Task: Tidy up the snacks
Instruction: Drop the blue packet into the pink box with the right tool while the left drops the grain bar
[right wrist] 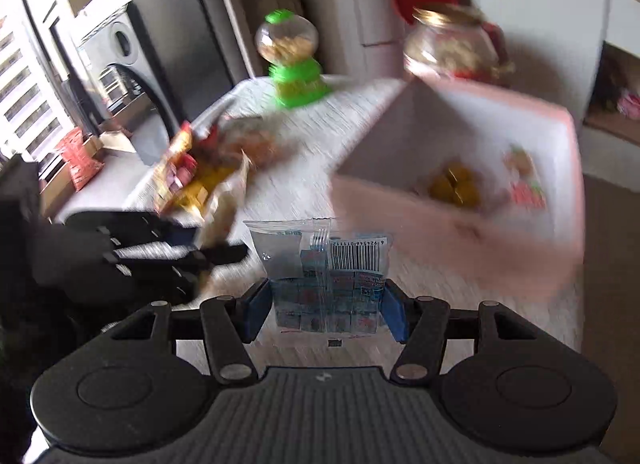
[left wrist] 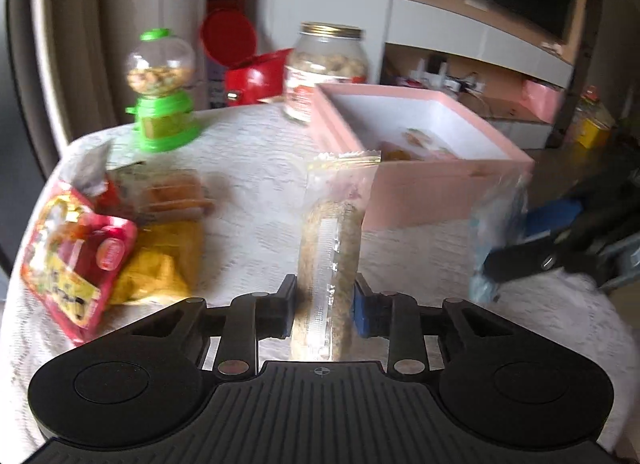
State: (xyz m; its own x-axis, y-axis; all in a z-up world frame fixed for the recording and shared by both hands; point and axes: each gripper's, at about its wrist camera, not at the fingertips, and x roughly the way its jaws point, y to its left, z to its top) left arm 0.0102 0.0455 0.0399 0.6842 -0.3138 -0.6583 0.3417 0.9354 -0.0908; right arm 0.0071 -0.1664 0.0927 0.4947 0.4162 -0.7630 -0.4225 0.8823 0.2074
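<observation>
My left gripper (left wrist: 322, 310) is shut on a clear packet of brown biscuits (left wrist: 330, 248), held upright above the white tablecloth, just short of the pink box (left wrist: 432, 192). My right gripper (right wrist: 326, 306) is shut on a clear packet of blue-and-white candies (right wrist: 324, 276) with a barcode, held near the pink box (right wrist: 440, 240). That box holds a yellow snack (right wrist: 456, 186) and a red-and-white packet (right wrist: 524, 180). The right gripper with its packet also shows in the left wrist view (left wrist: 496, 240), at the right of the box.
A pile of loose snack bags (left wrist: 104, 240) lies on the table's left. A green candy dispenser (left wrist: 162, 92) and a glass jar with a gold lid (left wrist: 326, 68) stand at the back. A red bin (left wrist: 248, 64) stands behind the table.
</observation>
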